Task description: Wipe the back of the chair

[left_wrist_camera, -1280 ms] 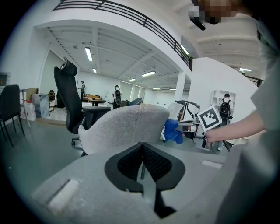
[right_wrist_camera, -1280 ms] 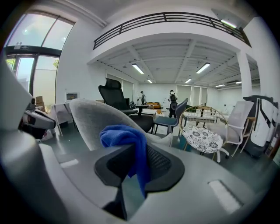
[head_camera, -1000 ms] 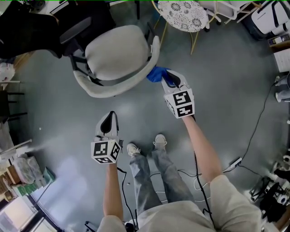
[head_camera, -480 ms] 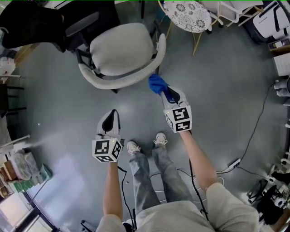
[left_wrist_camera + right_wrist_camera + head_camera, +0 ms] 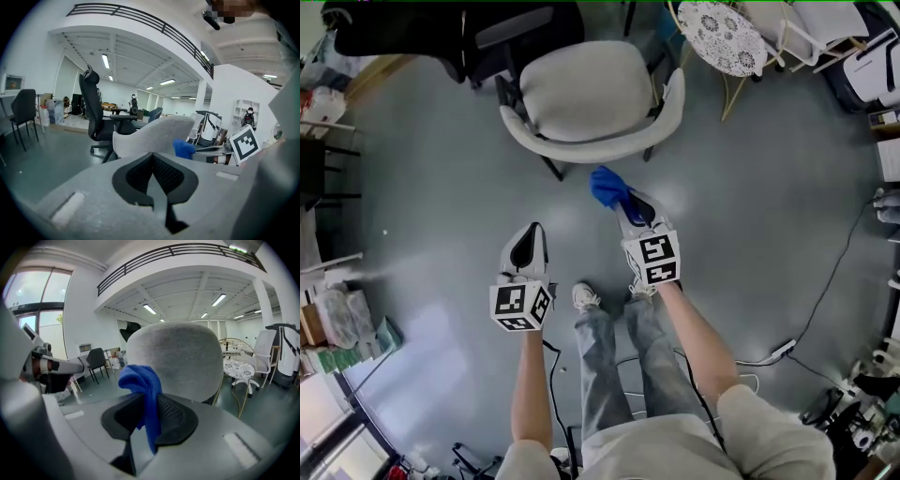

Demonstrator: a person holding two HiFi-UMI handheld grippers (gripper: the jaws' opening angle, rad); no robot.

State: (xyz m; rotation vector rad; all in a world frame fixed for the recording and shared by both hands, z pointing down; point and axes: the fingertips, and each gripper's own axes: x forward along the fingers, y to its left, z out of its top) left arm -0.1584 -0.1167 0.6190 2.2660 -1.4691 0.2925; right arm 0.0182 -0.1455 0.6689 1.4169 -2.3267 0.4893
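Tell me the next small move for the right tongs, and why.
Probably ease the right tongs forward until the blue cloth they clamp meets the chair back. In the head view, bare floor shows between cloth and backrest, so nothing is being wiped now. The left tongs are shut and empty, off to the side.

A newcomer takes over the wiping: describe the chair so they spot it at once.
On the grey floor, straight ahead of the right gripper and its blue cloth, stands the chair. Unlike the black office chair beside it, it is light grey with a curved wraparound back.
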